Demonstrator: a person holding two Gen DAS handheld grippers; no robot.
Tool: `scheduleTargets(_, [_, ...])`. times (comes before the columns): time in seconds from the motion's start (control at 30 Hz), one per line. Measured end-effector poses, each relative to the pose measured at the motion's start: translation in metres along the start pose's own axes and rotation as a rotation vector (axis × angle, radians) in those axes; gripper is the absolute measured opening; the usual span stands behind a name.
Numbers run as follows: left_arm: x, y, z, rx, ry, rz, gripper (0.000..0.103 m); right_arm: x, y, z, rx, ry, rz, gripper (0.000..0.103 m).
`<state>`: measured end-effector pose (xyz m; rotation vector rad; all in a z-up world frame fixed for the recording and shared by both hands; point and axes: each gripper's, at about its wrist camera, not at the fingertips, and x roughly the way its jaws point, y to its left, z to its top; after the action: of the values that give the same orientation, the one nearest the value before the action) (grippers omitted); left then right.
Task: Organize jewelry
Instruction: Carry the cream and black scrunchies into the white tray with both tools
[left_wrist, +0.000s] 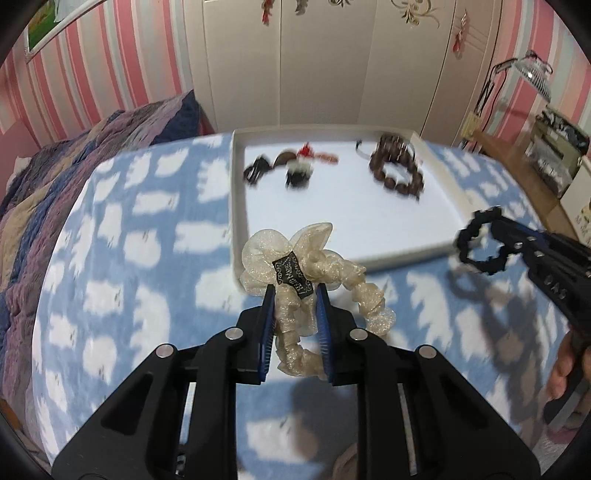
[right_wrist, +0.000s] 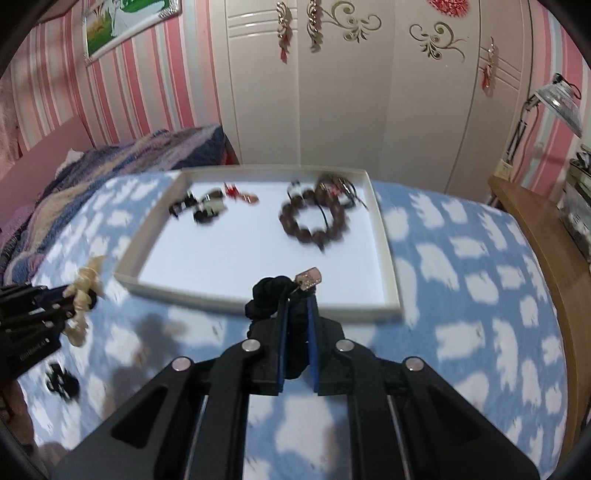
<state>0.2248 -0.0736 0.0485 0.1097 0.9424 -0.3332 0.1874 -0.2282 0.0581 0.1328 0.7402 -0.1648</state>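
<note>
My left gripper (left_wrist: 294, 290) is shut on a cream sheer scrunchie (left_wrist: 310, 273) with a black label, held above the cloud-print cloth just left of the tray's near corner. My right gripper (right_wrist: 298, 301) is shut on a black scrunchie (right_wrist: 271, 297) with a small pink tag, held over the near edge of the white tray (right_wrist: 388, 236). In the left wrist view the right gripper (left_wrist: 495, 236) carries the black scrunchie (left_wrist: 480, 247) at the tray's (left_wrist: 238, 206) right near corner. The tray holds a brown bead bracelet (right_wrist: 314, 219) and small dark hair clips (right_wrist: 205, 210).
A small black hair piece (right_wrist: 62, 382) lies on the blue cloud-print cloth (right_wrist: 461, 295) at the near left. A quilted bed (left_wrist: 55, 192) lies to the left, a wardrobe (right_wrist: 351, 92) behind, and a wooden desk (right_wrist: 535, 229) with a lamp at the right.
</note>
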Motion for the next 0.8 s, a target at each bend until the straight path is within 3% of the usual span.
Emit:
scheduleTargets(0.2, [0.028,-0.002,0.041,-0.019,0.02,0.009,0.02,0.038,0.01,0.034,0.032,0.013,0.044,0.009])
scheduleTargets(0.5, [0.107,0.013,0.079,-0.038,0.092,0.161,0.02,0.103,0.025,0.062,0.07,0.076,0.026,0.009])
scheduleTargets(0.8, [0.136,0.021,0.093,-0.083,0.106,0.166,0.02,0.146,0.04,0.068,0.043,0.135,-0.041,0.009])
